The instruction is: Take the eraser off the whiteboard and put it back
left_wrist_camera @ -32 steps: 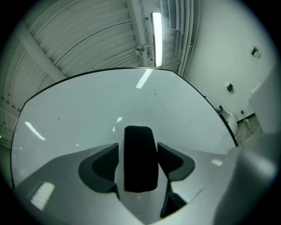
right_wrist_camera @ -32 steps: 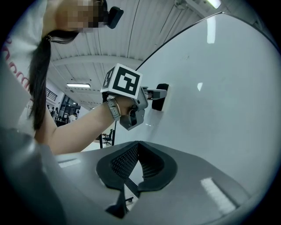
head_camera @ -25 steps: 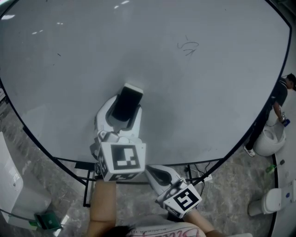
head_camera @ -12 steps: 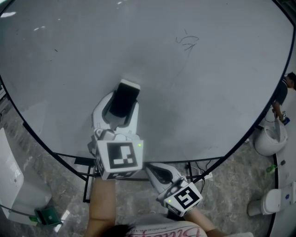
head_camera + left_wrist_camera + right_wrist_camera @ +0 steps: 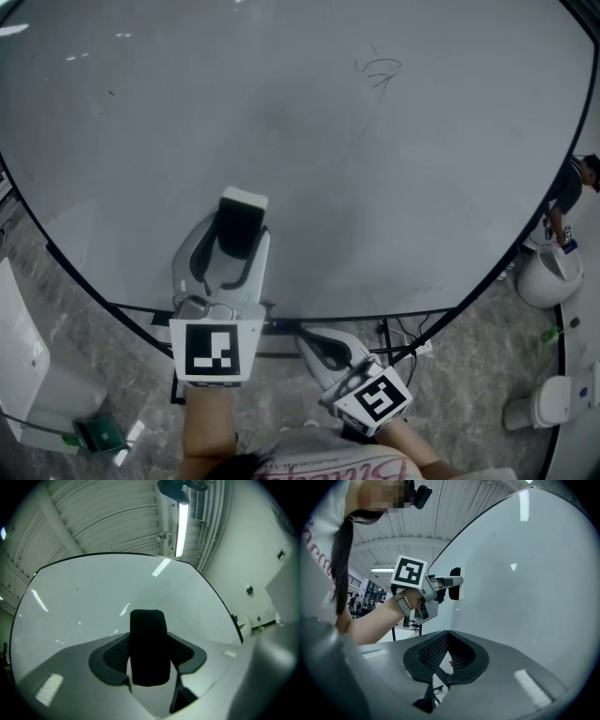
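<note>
The eraser (image 5: pixel 241 217) is a black block with a white back, and my left gripper (image 5: pixel 232 236) is shut on it in front of the lower left part of the whiteboard (image 5: pixel 394 187). Seen along the left jaws, the eraser (image 5: pixel 148 634) stands upright between the two pads and fills the gap. From the right gripper view, the eraser (image 5: pixel 456 584) has its white side turned to the board; I cannot tell whether it touches. My right gripper (image 5: pixel 315 339) hangs shut and empty below the board's lower edge, its tips (image 5: pixel 447 631) together.
A small marker scribble (image 5: pixel 378 71) sits high on the board. The board's black stand (image 5: pixel 178 366) is under its lower edge. A person (image 5: pixel 565 197) and white bins (image 5: pixel 547 281) are at the right edge. A green object (image 5: pixel 97 433) lies on the floor at lower left.
My left gripper has carried the eraser down and to the left across the head view, toward the board's lower edge, and has rolled a little. The right gripper has stayed put.
</note>
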Action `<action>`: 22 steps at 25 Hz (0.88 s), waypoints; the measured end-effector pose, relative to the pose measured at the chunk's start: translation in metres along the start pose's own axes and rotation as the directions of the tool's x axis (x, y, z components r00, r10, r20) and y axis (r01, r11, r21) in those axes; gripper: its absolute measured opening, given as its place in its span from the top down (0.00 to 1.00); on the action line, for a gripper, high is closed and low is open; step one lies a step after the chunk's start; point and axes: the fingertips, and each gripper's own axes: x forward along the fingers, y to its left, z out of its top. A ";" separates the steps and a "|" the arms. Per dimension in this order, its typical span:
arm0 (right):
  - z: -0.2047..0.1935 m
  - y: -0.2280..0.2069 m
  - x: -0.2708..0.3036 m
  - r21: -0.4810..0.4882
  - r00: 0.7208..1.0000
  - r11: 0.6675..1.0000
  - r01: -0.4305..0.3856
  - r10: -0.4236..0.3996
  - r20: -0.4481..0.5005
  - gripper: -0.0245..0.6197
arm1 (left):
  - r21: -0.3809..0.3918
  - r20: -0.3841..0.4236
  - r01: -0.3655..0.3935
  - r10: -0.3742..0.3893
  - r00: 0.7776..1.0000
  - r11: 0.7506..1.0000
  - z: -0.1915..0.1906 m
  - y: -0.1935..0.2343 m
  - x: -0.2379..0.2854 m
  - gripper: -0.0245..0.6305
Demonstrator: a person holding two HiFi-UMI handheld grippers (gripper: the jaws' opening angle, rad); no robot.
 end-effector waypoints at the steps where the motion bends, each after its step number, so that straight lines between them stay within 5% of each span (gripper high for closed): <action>1: -0.001 0.000 -0.001 0.001 1.000 1.000 0.002 -0.002 -0.002 0.96 | -0.028 0.000 0.008 -0.008 1.000 1.000 -0.003 -0.001 -0.005 0.61; 13: -0.003 -0.007 -0.001 0.015 0.999 0.999 0.033 -0.033 -0.003 0.96 | -0.238 -0.037 0.023 -0.032 0.999 0.971 -0.056 -0.018 -0.062 0.61; 22: 0.002 -0.011 0.004 0.016 0.998 0.998 0.057 -0.058 0.017 0.96 | -0.314 -0.076 0.094 -0.124 0.989 0.945 -0.084 -0.042 -0.067 0.61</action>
